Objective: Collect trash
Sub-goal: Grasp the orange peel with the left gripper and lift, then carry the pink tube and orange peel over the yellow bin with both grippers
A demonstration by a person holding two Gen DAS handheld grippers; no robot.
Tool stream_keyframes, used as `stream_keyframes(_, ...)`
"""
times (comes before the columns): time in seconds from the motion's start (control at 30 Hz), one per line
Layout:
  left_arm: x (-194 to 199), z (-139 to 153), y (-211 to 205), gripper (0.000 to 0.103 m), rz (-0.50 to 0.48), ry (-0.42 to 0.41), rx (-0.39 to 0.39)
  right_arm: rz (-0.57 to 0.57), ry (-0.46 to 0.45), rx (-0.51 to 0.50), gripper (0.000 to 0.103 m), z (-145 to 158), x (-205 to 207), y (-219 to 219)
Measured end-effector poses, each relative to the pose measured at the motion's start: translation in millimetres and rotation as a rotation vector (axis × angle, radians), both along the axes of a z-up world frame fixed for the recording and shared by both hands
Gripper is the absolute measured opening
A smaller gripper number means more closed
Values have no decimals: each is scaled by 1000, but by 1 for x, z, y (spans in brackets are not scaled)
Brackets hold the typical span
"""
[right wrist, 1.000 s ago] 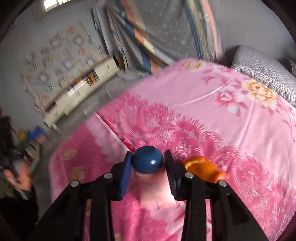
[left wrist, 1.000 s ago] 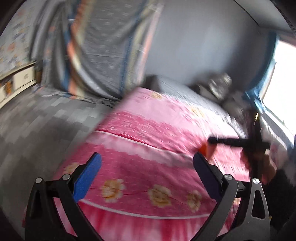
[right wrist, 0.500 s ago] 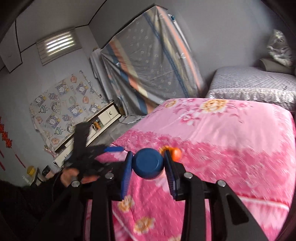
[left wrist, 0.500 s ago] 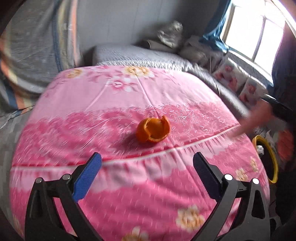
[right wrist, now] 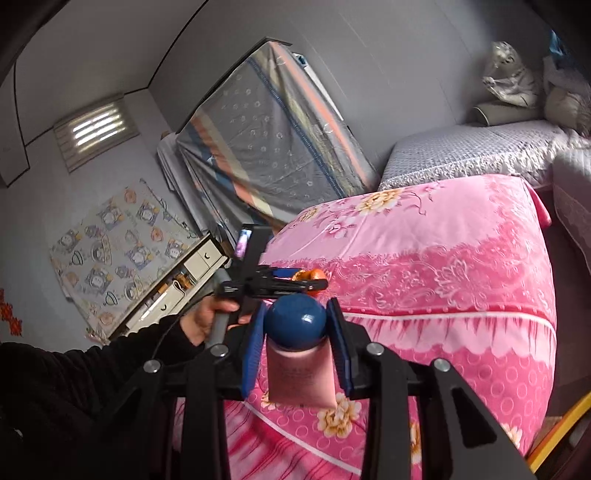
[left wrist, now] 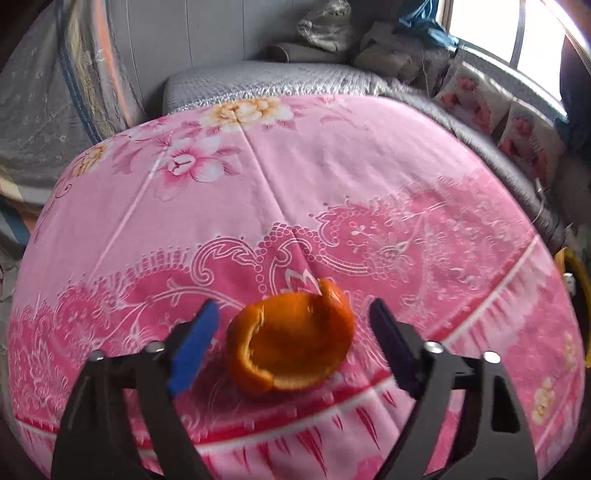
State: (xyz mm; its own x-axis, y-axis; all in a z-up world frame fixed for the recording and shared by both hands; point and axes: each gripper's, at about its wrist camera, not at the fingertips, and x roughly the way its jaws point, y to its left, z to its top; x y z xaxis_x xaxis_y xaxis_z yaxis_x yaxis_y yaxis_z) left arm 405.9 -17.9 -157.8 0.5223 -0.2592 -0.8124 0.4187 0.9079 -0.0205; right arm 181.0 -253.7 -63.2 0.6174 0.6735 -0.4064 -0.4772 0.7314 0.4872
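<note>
An orange peel (left wrist: 291, 341), curled like a cup, lies on the pink flowered bedspread (left wrist: 295, 192) near its front edge. My left gripper (left wrist: 293, 317) straddles it, jaws closing, with a gap left on both sides of the peel. In the right wrist view the left gripper (right wrist: 295, 278) and the peel (right wrist: 314, 274) show at the bed's near edge, held by a hand in a black sleeve. My right gripper (right wrist: 295, 321) is shut on a pink tube with a dark blue cap (right wrist: 295, 321), held up in front of the bed.
A grey bed (left wrist: 280, 79) with bundles on it (left wrist: 325, 26) lies behind the pink one. A yellow rim (left wrist: 580, 273) shows at the bed's right side. A wrapped mattress (right wrist: 266, 140) leans on the wall, and a low white cabinet (right wrist: 173, 284) stands left.
My left gripper swung over to the peel and came down around it, its jaws narrowing. My right gripper drew back and rose from the bed with the tube still in it.
</note>
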Motion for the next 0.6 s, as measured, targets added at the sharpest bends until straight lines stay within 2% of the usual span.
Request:
stream_keyframes(0.03,2,-3,-1,61,5,6,14,-7,2,5,31,-1,-1,-2)
stream_keyframes(0.07,3,-6,-1,57,10,-5,18,-11,4,10,31,-2,-2,-4)
stream_keyframes(0.17,-3,0,6,51,19,-37,-2,-20,8,22,31,-4,-5,-11)
stream_keyframes(0.27,-15,12,12,49,34,-75,-23,-23,9,39,31,-3,-6,-13)
stream_keyframes(0.43,-57,55,10,49,29,-180,-90,-42,-1,47,31,1,-15,-16)
stream_keyframes(0.6,-111,101,-30,49,-79,-261,-165,-113,-35,57,31,14,-35,-35)
